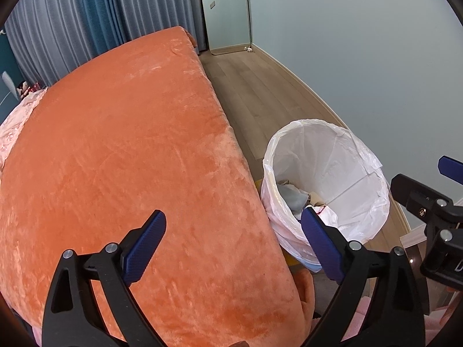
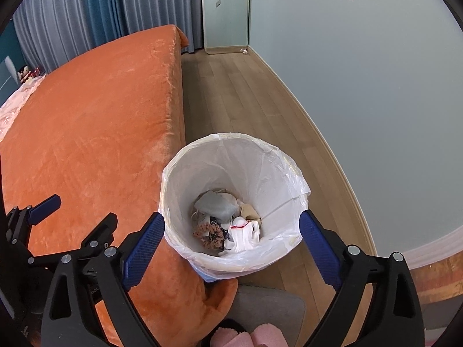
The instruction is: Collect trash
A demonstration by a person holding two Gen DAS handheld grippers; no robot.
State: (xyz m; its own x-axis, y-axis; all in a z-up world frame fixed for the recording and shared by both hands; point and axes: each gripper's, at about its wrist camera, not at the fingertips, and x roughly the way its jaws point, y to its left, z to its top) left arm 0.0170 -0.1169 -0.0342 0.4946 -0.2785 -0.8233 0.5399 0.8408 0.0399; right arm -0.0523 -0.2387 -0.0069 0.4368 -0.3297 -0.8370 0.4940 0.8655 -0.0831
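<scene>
Hovering with jaws spread wide and empty: right gripper (image 2: 232, 228) above the round white bag-lined trash bin (image 2: 285, 156), left gripper (image 1: 233, 228) over the near edge of the orange plush bed cover (image 1: 115, 144); crumpled white and brown trash (image 2: 228, 222) down on the bin's bottom, bin touching the bed's right side

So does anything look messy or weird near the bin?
Nothing stands out. The white-lined round trash bin stands upright beside the orange plush bed cover, with the rubbish inside and none spilled on the wooden floor.
</scene>
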